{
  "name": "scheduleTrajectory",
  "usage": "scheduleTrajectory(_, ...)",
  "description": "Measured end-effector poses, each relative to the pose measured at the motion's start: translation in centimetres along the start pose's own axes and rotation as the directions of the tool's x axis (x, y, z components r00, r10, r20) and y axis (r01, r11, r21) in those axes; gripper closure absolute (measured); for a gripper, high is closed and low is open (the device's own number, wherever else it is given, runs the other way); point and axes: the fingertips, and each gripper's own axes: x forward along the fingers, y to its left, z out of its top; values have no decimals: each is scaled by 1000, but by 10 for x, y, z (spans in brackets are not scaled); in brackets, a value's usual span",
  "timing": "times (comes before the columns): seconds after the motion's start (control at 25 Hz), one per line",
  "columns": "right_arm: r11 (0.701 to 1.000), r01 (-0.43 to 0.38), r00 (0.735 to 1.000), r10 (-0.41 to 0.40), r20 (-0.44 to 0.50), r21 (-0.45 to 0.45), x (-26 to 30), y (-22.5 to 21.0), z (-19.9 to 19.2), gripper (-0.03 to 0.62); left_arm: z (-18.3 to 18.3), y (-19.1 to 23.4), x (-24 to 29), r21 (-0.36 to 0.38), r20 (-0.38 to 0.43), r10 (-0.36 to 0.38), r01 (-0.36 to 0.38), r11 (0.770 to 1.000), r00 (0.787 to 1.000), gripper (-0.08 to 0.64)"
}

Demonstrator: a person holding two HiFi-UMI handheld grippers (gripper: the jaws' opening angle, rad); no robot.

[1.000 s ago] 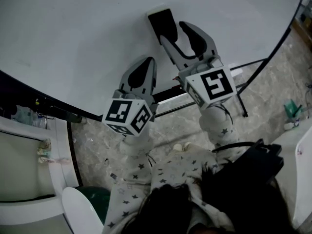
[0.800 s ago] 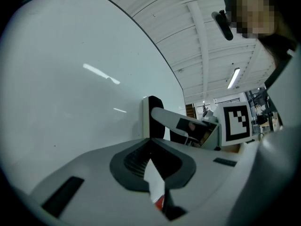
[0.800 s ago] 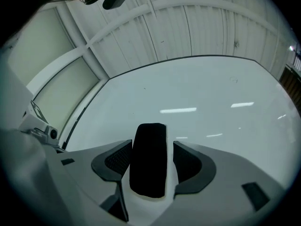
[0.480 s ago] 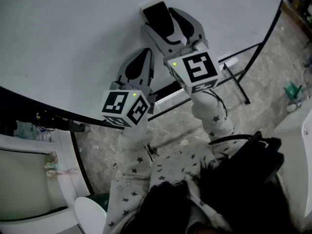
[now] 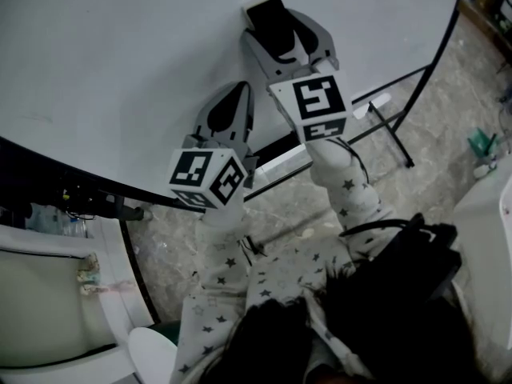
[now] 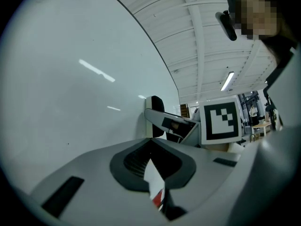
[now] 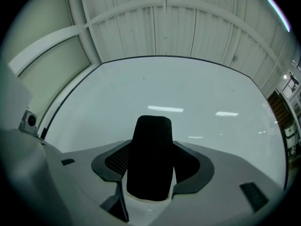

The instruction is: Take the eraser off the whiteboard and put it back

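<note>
A white whiteboard fills the upper part of the head view. The black felt eraser with a white backing sits flat against it near the top centre. The right gripper has one jaw on each side of the eraser. Its jaws have just been opening and stand wide. The ribbed pad at the left shows beside the eraser rather than squeezed onto it, so I judge that nothing is gripped yet. The left gripper, lower and to the left, has its jaws closed together on nothing and points at the board. This looks like the take-off step, lined up but not yet grasped. The next move calls for closing squarely on the eraser's long sides, then pulling straight away from the board so the eraser does not slide or twist out.
</note>
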Motion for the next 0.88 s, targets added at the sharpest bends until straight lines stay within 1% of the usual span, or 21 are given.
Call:
scheduleTrajectory(0.16,1000,18,1000,-18,1,15,-1,-5,-1,336,-2,2,1,0,-4,4,-4,1000,1000,558)
scheduleTrajectory(0.36,999,10,1000,-10,-3,31,-1,-5,-1,337,-4,0,2,-6,-10,-2,2,1000,1000,558)
scheduleTrajectory(0.52,999,-2,1000,2,-10,47,-3,-3,-2,337,-3,1,2,-5,-15,-8,8,1000,1000,560)
scheduleTrajectory(0.68,998,-22,1000,23,-12,65,-8,4,-3,337,-1,6,-1,17,-15,-1,1,1000,1000,560)
scheduleTrajectory(0.76,997,-33,999,34,-17,64,-8,8,-3,337,2,12,-1,23,-7,8,-8,1000,1000,558)
scheduleTrajectory(0.88,995,-59,998,62,-29,86,-4,13,-4,337,7,21,0,16,7,11,-11,1000,1000,558)
